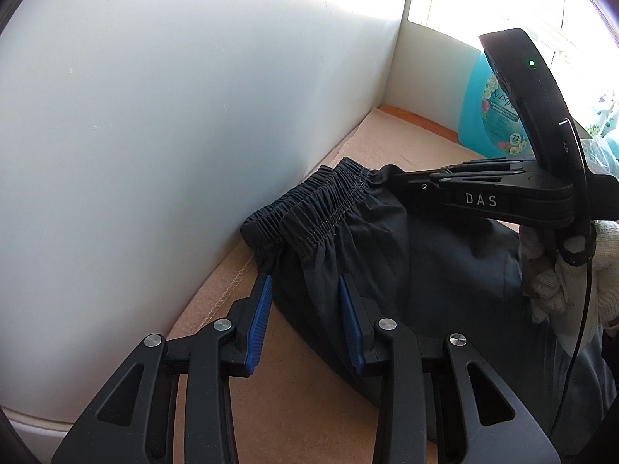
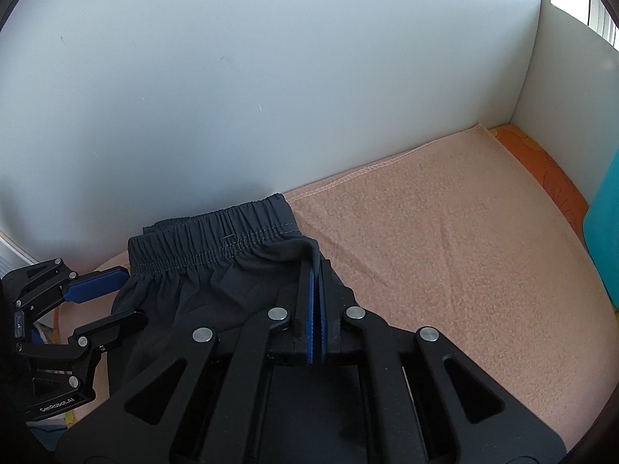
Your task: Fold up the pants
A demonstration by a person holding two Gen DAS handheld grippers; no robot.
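Observation:
Dark grey pants (image 1: 348, 239) with a gathered elastic waistband (image 2: 216, 243) lie folded on a peach towel (image 2: 445, 239), close to the white wall. My left gripper (image 1: 305, 290) is open, its blue pads on either side of the left edge of the pants just below the waistband. It also shows in the right wrist view (image 2: 112, 294) at the left. My right gripper (image 2: 316, 270) is shut on a fold of the pants fabric at the right end of the waistband. In the left wrist view its fingers (image 1: 425, 181) reach in from the right.
A white wall (image 1: 174, 96) runs along the far side of the towel and meets a side panel at the corner. A turquoise detergent bottle (image 1: 491, 116) stands at the right. An orange patterned surface (image 2: 537, 162) shows past the towel's edge. A gloved hand (image 1: 561, 270) holds the right gripper.

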